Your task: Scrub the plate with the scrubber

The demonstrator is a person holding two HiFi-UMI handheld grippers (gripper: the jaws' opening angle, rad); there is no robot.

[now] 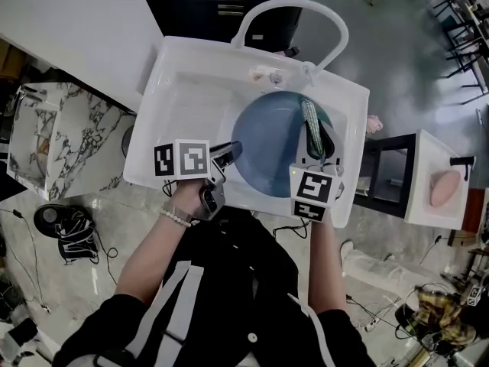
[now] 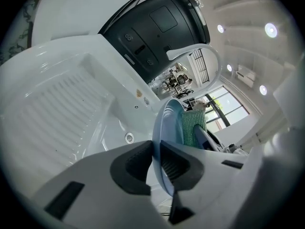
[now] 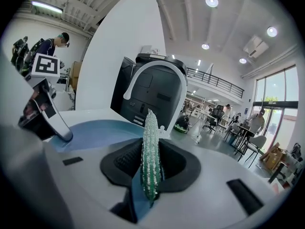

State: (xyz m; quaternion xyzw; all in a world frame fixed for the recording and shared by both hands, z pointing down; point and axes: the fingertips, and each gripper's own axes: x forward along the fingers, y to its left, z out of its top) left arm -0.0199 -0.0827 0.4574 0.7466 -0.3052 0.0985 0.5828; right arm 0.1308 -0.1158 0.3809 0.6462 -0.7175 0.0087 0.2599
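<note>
Two hand-held grippers work over a white moulded plastic sink (image 1: 191,82), one steadying the dish and the other carrying the cleaning pad. The left gripper (image 2: 155,162) is clenched on the near-left rim of the round blue plate (image 1: 267,140). Its dark ribbed pads press on either face of the thin edge, and it holds the plate tilted above the right half of the basin, in front of the arched white tap (image 2: 190,51). The right gripper (image 3: 151,163) is clamped on the flat green glittering scrubber (image 3: 151,137), which stands edge-up between its pads and reaches out over the right part of the plate's inner face. From the head view the scrubber lies across the plate's right side, close to the rim. It looks to be touching the blue surface, though how firmly it presses cannot be told. The scrubbing step itself appears to be in hand: both things are gripped and brought together, and most of the plate's face lies bare to the left of the pad. The next move calls for the right gripper to drag the scrubber across that face toward the left and back with steady pressure. The left gripper must meanwhile grip hard enough that the plate neither twists nor slips from its pads into the sink.
</note>
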